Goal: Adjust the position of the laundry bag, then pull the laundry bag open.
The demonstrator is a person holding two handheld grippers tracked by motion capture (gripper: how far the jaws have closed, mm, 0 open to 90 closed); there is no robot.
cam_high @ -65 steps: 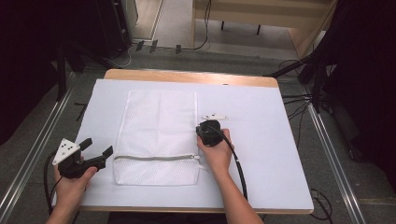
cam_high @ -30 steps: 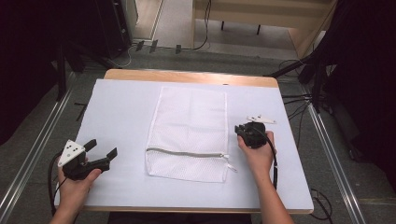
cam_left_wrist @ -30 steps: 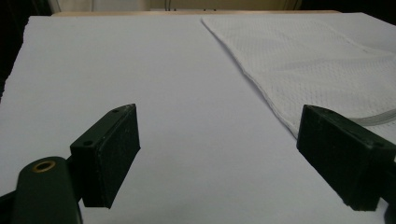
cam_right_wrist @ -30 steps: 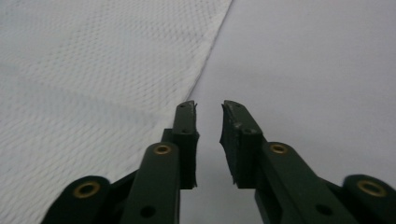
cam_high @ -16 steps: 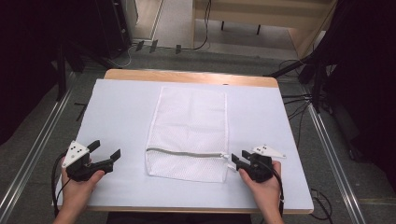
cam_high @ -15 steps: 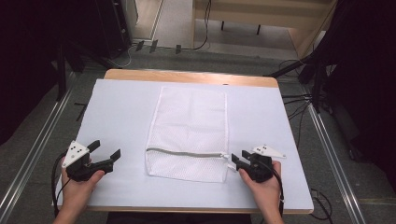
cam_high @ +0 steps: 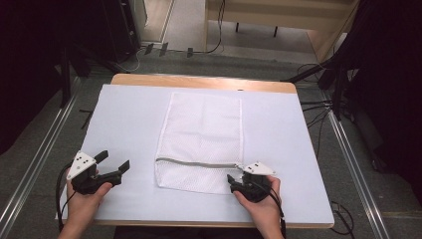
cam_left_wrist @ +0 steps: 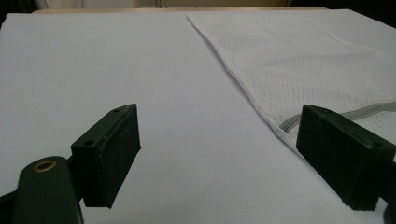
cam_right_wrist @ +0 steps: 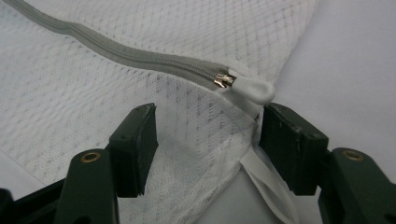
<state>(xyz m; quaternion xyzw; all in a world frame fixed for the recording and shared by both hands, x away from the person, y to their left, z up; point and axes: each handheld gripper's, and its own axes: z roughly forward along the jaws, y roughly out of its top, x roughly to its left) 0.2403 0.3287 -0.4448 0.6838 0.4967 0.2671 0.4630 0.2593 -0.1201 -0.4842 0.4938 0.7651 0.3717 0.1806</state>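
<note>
Right gripper arrives at the zipper end

The right gripper [cam_high: 234, 180], now at lower right, has just opened its jaws around the mesh laundry bag's [cam_high: 204, 134] corner, gripping nothing; the left gripper [cam_high: 115, 165] waits open.

No writing, label, brand mark, number or sign can be read in any of the views — not on the plain white surfaces and not on the dark areas along the upper edge and sides of the high view.
</note>
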